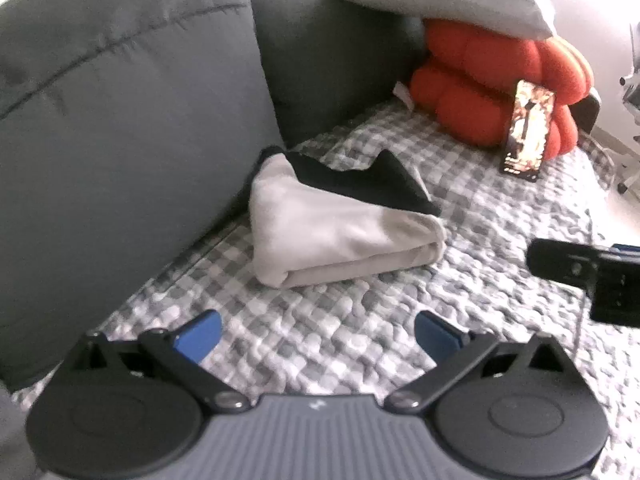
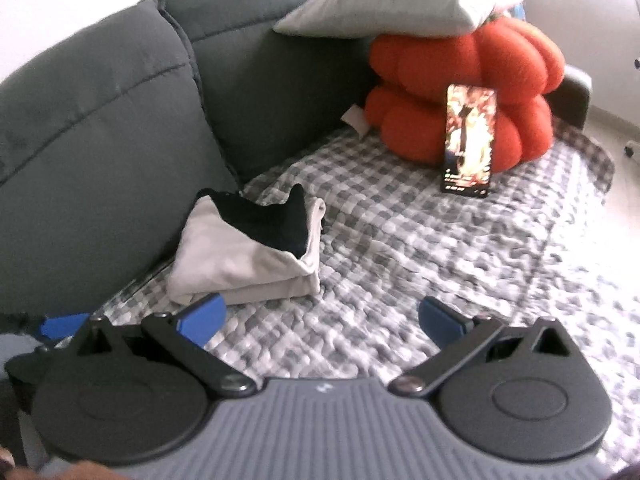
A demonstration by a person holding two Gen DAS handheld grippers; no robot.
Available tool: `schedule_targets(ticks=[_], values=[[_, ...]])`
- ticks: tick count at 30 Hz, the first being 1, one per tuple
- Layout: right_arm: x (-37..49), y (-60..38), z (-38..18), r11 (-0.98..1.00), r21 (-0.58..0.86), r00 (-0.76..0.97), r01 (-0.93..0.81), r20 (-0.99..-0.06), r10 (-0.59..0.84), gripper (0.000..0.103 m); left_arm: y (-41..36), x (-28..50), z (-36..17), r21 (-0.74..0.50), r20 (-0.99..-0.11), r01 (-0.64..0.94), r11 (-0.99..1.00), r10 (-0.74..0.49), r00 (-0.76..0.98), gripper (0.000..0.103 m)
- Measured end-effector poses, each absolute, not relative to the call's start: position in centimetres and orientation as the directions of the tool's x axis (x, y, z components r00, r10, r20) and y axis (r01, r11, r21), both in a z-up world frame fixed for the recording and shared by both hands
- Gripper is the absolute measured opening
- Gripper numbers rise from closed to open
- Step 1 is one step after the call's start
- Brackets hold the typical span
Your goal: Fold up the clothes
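Observation:
A folded light grey garment (image 1: 340, 236) lies on the checked sofa cover (image 1: 460, 300), close to the grey back cushion, with a black garment (image 1: 360, 184) folded on top of it. It also shows in the right wrist view (image 2: 240, 264), with the black piece (image 2: 268, 220) on top. My left gripper (image 1: 316, 340) is open and empty, a short way in front of the pile. My right gripper (image 2: 320, 324) is open and empty, in front and to the right of the pile; its body shows at the right edge of the left wrist view (image 1: 592, 276).
A grey sofa back cushion (image 1: 120, 140) stands on the left. An orange knotted cushion (image 2: 460, 92) with a light grey pillow (image 2: 400, 4) on it sits at the far end. A phone with a lit screen (image 2: 468, 140) leans against the orange cushion.

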State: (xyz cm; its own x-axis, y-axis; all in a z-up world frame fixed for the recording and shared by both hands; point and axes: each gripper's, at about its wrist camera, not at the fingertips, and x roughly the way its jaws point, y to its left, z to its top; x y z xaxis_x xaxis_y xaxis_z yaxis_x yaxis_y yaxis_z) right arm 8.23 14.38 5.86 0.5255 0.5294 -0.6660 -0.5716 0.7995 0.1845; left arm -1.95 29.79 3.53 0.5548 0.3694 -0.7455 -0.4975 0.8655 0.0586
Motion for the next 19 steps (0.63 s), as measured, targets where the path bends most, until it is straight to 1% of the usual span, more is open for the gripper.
schedule_targets(ticks=[9, 19], values=[[2.6, 11.8, 8.9, 0.805, 0.159, 0.544, -0.571, -0.662, 0.516, 0.103, 27.6, -7.2, 6.0, 0.026, -0.737, -0.493, 0.87, 0.35, 0.578, 0.103], [0.2, 11.5, 9.9, 0.797, 0.135, 0.555, -0.589, -0.649, 0.52, 0.103, 26.7, -9.5, 7.4, 0.018, -0.717, -0.497, 0.868, 0.357, 0.598, 0.103]])
